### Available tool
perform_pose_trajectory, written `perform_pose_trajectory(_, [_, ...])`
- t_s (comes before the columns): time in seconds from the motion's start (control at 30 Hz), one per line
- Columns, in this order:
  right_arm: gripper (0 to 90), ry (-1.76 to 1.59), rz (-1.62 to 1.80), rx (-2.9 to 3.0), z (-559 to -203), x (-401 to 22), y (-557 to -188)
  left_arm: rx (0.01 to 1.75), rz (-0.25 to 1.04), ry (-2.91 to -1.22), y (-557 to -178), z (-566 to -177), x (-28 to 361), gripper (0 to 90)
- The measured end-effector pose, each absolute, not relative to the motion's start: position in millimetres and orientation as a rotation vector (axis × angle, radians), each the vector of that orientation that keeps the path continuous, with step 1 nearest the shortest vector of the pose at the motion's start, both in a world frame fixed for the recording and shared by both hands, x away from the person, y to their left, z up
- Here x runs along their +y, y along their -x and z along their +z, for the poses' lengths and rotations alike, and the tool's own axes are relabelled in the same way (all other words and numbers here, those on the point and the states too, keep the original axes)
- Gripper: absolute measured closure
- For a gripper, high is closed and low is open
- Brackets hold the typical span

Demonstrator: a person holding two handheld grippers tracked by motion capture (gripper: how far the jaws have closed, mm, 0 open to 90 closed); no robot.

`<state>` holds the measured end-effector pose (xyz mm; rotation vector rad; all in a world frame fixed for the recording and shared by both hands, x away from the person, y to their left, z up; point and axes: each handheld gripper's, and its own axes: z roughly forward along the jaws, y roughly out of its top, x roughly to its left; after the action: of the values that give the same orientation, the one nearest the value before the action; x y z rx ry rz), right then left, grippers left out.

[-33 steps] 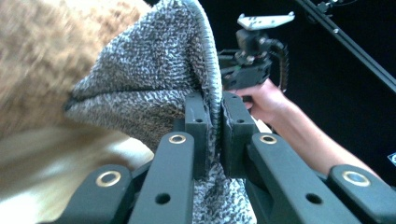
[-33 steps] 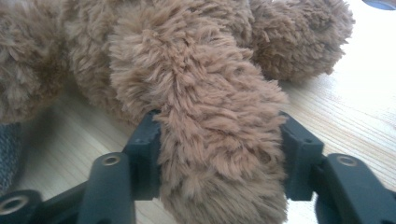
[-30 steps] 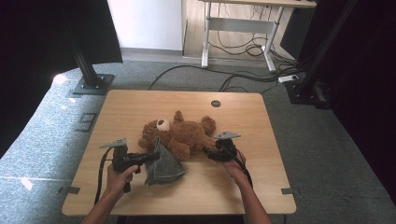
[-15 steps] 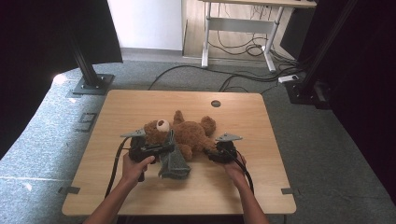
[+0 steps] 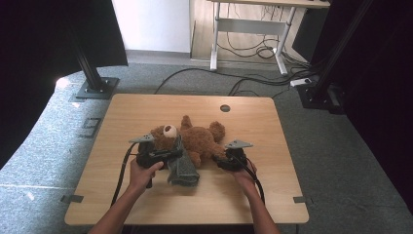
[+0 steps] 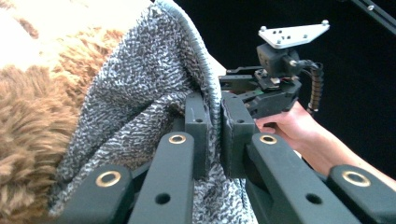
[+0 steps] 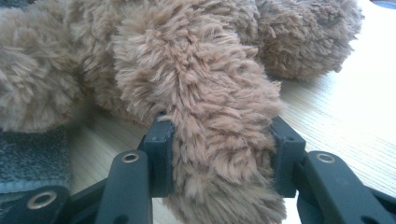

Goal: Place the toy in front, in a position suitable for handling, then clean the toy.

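A brown teddy bear [image 5: 197, 139] lies on its back in the middle of the wooden table [image 5: 146, 109], head to the left. My left gripper [image 5: 178, 153] is shut on the hem of a grey knitted cloth [image 5: 183, 169], which hangs beside the bear's head. In the left gripper view the cloth [image 6: 140, 98] is pinched between the pads of the left gripper [image 6: 215, 135], against brown fur [image 6: 28, 126]. My right gripper [image 5: 217, 160] holds the bear's leg [image 7: 210, 107]; in its own view the right gripper [image 7: 219, 154] has its jaws pressed on both sides of the fur.
A round cable hole [image 5: 225, 108] sits near the table's far edge. Behind the table a white desk frame [image 5: 243, 29] stands over loose cables [image 5: 253, 85]. Black stand bases [image 5: 95, 87] rest on the grey floor at both sides.
My left gripper has carried the grey cloth right and away from me, up against the bear's head. The right gripper has stayed on the leg.
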<state>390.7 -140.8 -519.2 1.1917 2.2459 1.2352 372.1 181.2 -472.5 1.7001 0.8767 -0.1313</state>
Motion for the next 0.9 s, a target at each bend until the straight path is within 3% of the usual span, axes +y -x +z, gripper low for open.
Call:
perform_pose_trajectory(0.27, [53.3,-1.187,1.235,2.245,-520.7,-141.2,-390.2,0.903,-0.072,-1.73,-377.9,-478.8,173.9,82.7])
perform_pose_trajectory(0.5, [55.3,-1.176,1.22,2.263,-523.0,-140.8,-390.9,1.0,-0.049,-1.734,-398.0,-497.5,186.2,82.8])
perform_pose_trajectory(0.9, [60.7,-1.157,1.226,2.295,-526.7,-144.9,-391.4,1.067,-0.03,-1.682,-398.6,-504.7,214.3,83.2])
